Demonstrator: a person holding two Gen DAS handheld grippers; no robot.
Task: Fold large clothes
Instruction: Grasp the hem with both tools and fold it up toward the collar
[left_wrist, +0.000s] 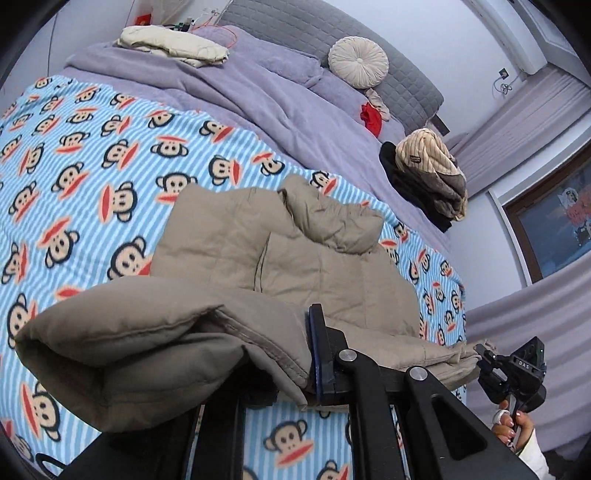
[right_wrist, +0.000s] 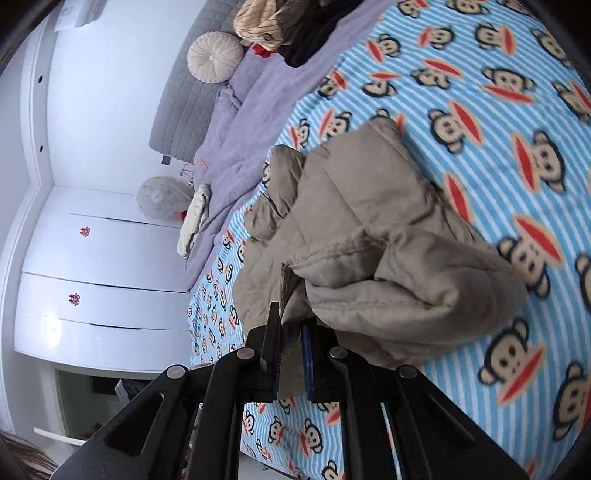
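Observation:
A beige padded jacket (left_wrist: 332, 266) lies partly folded on a bed under a blue striped monkey-print blanket (left_wrist: 92, 155). My left gripper (left_wrist: 312, 350) is shut on one puffy hem edge of it and holds that edge up off the blanket. In the same view my right gripper (left_wrist: 482, 354), held by a hand (left_wrist: 509, 424), pinches the other hem corner. In the right wrist view the right gripper (right_wrist: 291, 332) is shut on a bunched fold of the jacket (right_wrist: 369, 229), with the blanket (right_wrist: 498, 92) below.
A purple duvet (left_wrist: 236, 85) covers the bed's head end, with a round cream cushion (left_wrist: 358, 62), a folded cream cloth (left_wrist: 173, 46) and a red item (left_wrist: 371, 118). A pile of clothes (left_wrist: 424, 173) sits at the bed's edge. White cupboards (right_wrist: 103, 258) stand beyond the bed.

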